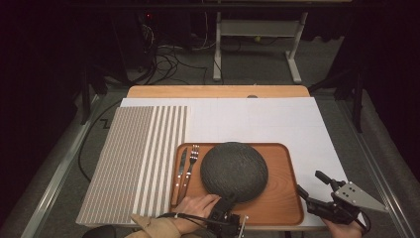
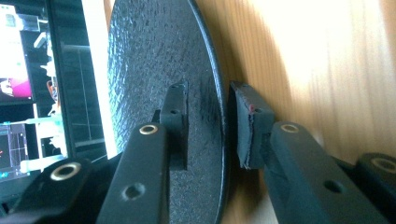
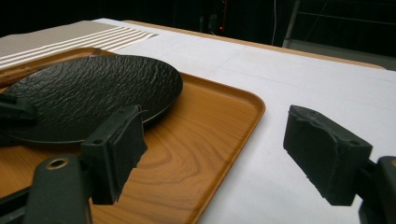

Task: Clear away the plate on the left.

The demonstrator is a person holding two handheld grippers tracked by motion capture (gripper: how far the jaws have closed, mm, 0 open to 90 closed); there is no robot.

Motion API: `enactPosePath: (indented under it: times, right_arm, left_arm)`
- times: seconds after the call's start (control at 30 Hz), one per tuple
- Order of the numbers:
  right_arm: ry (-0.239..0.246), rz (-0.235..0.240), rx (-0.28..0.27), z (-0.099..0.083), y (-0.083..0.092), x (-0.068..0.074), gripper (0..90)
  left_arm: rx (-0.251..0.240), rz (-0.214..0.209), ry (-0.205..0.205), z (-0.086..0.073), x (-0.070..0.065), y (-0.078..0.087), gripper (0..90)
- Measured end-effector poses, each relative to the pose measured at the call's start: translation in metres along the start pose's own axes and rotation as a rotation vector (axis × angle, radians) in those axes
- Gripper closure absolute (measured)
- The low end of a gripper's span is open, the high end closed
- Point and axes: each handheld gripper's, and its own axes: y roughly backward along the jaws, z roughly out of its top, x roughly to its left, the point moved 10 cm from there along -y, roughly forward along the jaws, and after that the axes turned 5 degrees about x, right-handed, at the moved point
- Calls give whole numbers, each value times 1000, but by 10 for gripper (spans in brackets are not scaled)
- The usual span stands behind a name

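A dark plate (image 1: 234,171) is lying on the wooden tray (image 1: 282,208); the left gripper (image 2: 208,126) is straddling its near rim, fingers narrowly apart. The right gripper (image 1: 309,186) is hovering beside the tray, fingers wide.

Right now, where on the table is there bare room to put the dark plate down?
The white table cover is bare behind the wooden tray, from the striped placemat to the right edge. A bare strip also runs right of the tray. The tray's left side is crowded: knife and fork lie beside the dark plate.
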Motion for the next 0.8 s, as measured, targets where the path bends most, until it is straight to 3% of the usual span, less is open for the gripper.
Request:
enactPosePath:
  times: [0.3,0.43,0.67,0.8]
  right_arm:
    - [0,-2,0,0,0,0,215]
    - [0,-2,0,0,0,0,215]
    - [-4,-2,0,0,1,0,215]
    - [-2,-1,-1,0,0,0,215]
  left_arm:
    - [-11,4,15,0,1,3,519]
    - [-7,2,15,-2,0,3,517]
    - [-8,7,66,-6,3,6,475]
    - [1,21,56,-10,2,8,474]
